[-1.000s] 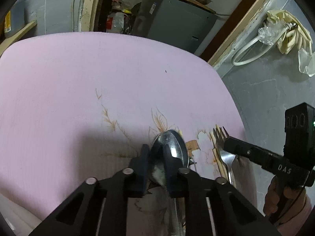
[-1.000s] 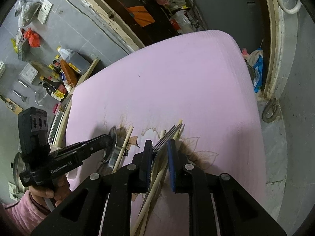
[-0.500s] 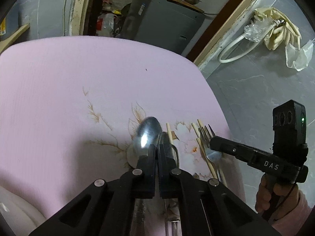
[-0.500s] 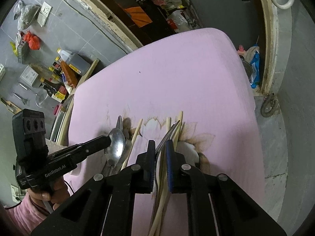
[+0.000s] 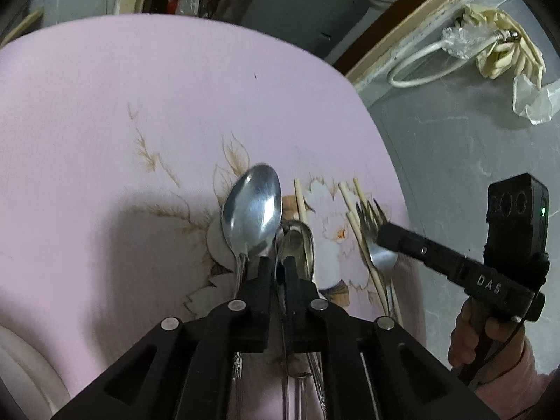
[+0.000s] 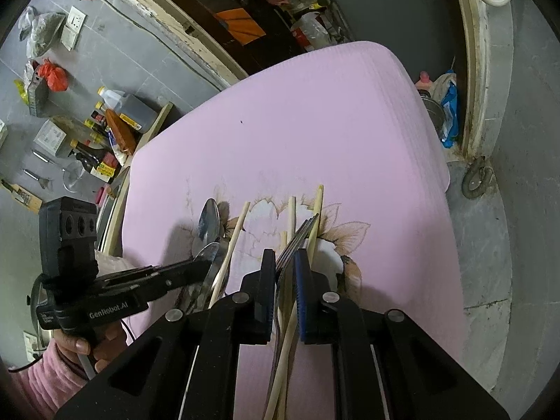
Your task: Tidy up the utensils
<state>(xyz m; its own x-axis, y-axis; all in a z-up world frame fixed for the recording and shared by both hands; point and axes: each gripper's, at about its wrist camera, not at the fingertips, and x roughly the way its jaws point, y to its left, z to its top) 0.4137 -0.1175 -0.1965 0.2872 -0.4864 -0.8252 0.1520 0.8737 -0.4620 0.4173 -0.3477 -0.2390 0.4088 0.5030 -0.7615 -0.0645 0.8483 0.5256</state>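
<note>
A pink flowered mat (image 5: pixel 105 122) covers the table. My left gripper (image 5: pixel 275 266) is shut on the neck of a small metal spoon (image 5: pixel 297 245), turned on edge. A large spoon (image 5: pixel 253 206) lies just left of it. My right gripper (image 6: pixel 284 262) is shut on a metal fork (image 6: pixel 297 232), whose tines also show in the left wrist view (image 5: pixel 371 211). Wooden chopsticks (image 6: pixel 234 241) lie on the mat between and under the utensils. The left gripper also shows in the right wrist view (image 6: pixel 206 269), at the spoons (image 6: pixel 209 220).
The mat's right edge (image 6: pixel 444 161) drops to a grey floor. A shelf with sauce bottles (image 6: pixel 115 122) stands beyond the left side. A white rounded object (image 5: pixel 21 360) sits at the mat's near-left corner. A dark cabinet (image 5: pixel 301 7) stands behind the table.
My left gripper has closed on the small spoon and tipped it on edge; the large spoon now lies beside it. My right gripper stays shut on the fork and has lifted slightly.
</note>
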